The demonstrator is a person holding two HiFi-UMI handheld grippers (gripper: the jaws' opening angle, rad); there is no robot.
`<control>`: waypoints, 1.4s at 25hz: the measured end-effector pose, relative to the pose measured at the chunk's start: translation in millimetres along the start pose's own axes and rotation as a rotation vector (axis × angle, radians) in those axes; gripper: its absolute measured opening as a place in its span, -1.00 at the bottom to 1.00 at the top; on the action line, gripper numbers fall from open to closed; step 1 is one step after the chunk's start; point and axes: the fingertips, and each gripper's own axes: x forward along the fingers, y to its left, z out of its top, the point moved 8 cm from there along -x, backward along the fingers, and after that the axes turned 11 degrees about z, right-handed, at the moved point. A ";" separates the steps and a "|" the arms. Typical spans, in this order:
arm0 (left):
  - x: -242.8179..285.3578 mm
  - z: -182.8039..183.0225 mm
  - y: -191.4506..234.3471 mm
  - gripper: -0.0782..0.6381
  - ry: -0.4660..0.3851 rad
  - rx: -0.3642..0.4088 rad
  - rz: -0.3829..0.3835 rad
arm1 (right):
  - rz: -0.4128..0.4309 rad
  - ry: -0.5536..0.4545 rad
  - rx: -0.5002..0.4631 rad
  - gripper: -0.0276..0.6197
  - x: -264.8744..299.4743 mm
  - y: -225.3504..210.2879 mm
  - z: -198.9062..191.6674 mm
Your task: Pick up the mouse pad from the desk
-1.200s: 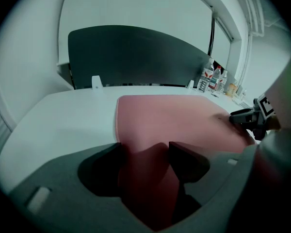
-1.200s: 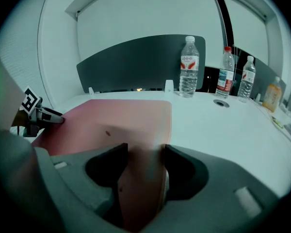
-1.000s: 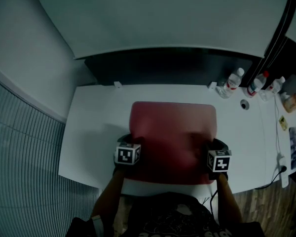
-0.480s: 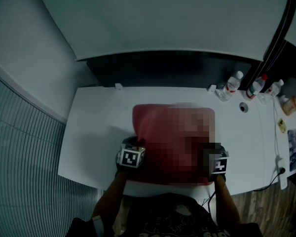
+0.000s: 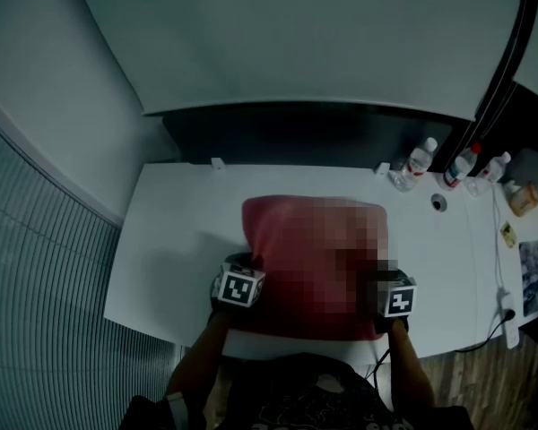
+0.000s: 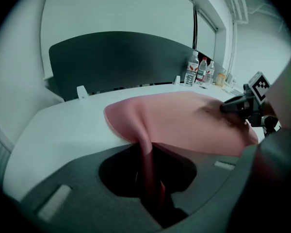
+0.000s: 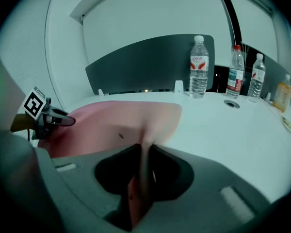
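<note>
1. Closing jaws of the left gripper [image 6: 146,152] are pressed on a raised fold of the large, pink, soft mouse pad [image 5: 282,231] at its left edge. The right gripper [image 7: 144,153], also closing, is pinched likewise on the right edge.
2. The mouse pad is laid on the white desk [image 5: 170,240], mid-width, close to the near edge.
3. It is judged light, thin and limp, likely to sag between holds, so both side edges are best gripped together.
4. Its sides are squared to the desk's edges. It looks nearly square, so no long axis can be settled.
5. Clear plastic water bottles [image 7: 199,67] are stood by the far edge, rightward, well apart.
</note>
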 end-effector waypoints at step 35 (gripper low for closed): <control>-115.3 77.3 -8.9 -0.58 -0.293 -0.094 0.084 | 0.106 -0.277 -0.201 -0.69 -81.5 46.3 102.1</control>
